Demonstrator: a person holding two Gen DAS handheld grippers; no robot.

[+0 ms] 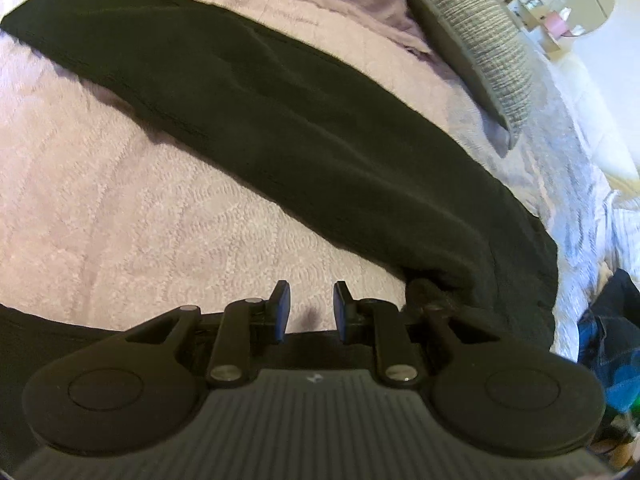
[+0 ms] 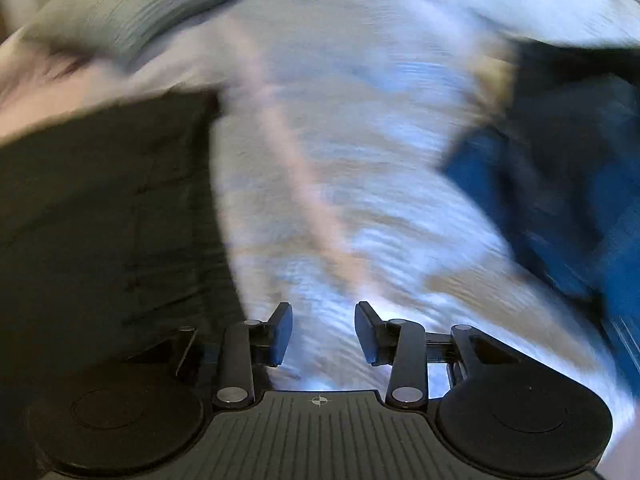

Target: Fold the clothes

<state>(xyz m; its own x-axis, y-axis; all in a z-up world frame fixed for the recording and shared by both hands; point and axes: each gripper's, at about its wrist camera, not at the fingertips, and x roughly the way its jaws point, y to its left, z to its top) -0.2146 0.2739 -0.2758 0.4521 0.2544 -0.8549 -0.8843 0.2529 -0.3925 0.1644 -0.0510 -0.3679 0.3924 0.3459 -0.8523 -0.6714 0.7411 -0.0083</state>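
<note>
Lying on bedspread (image 1: 120, 200): black garment (image 1: 320, 140) | grey pillow (image 1: 480, 40) beyond | both jaws apart, empty

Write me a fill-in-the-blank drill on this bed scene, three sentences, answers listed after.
1. The long garment stretched across the quilted bedspread is ___ in colour.
2. The left gripper has its jaws ___, holding nothing.
3. In the right wrist view, the cloth right of the right gripper is ___.

Answers: black; open; blue
</note>
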